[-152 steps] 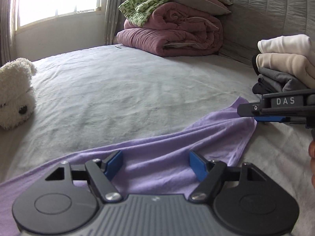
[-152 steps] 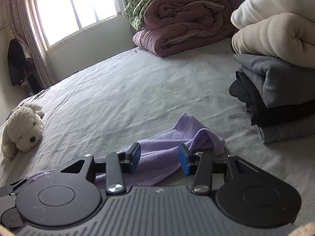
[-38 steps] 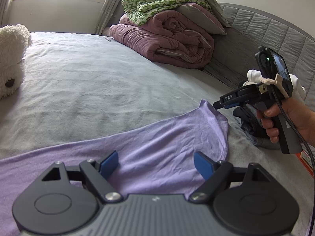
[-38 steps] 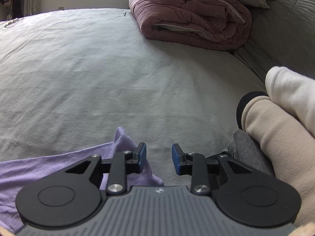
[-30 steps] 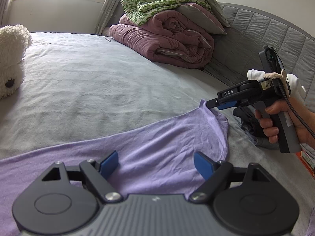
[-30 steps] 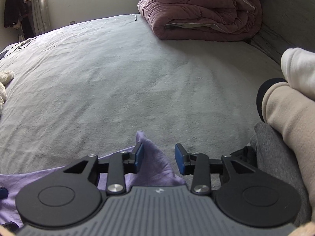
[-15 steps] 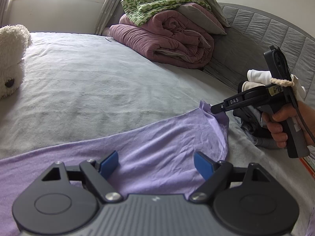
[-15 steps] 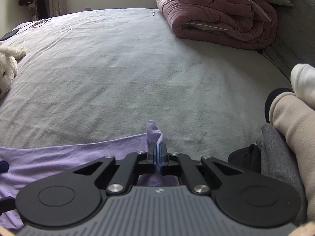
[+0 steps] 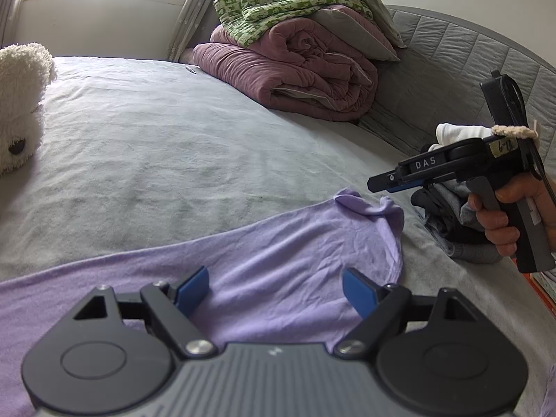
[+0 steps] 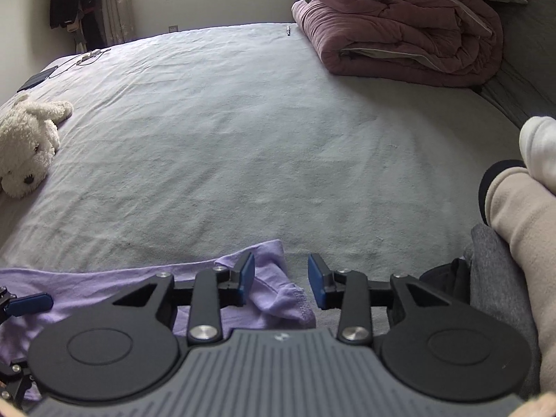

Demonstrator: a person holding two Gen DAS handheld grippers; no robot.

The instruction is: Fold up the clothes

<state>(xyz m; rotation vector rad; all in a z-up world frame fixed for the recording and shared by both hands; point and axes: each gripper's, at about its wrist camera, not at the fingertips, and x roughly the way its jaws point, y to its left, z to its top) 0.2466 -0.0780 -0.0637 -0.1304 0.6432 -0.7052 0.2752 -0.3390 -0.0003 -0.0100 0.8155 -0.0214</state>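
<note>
The purple garment (image 9: 278, 243) runs out of the left wrist view at its lower left, and the near part is hidden behind the left gripper (image 9: 276, 288), so its full shape cannot be made out. It lies spread on the grey bed sheet (image 9: 173, 146), mostly flat with light creases, and its far corner is bunched into a small raised fold close to the stack of folded clothes (image 10: 504, 243). The left gripper hangs over the cloth with its blue pads wide apart, pressing on nothing. The right gripper (image 10: 280, 279) has just been opening; its pads stand apart above the crumpled corner with cloth below the gap, not pinched. Only the left wrist view shows the person's right hand (image 9: 504, 219) around the pistol handle and the green patterned blanket (image 9: 278, 3) atop the rolled maroon quilt (image 9: 295, 69). Only the right wrist view shows the whole plush dog (image 10: 27, 149), cut off in the other, and the dark clothing (image 10: 73, 0) hanging by the window.
</note>
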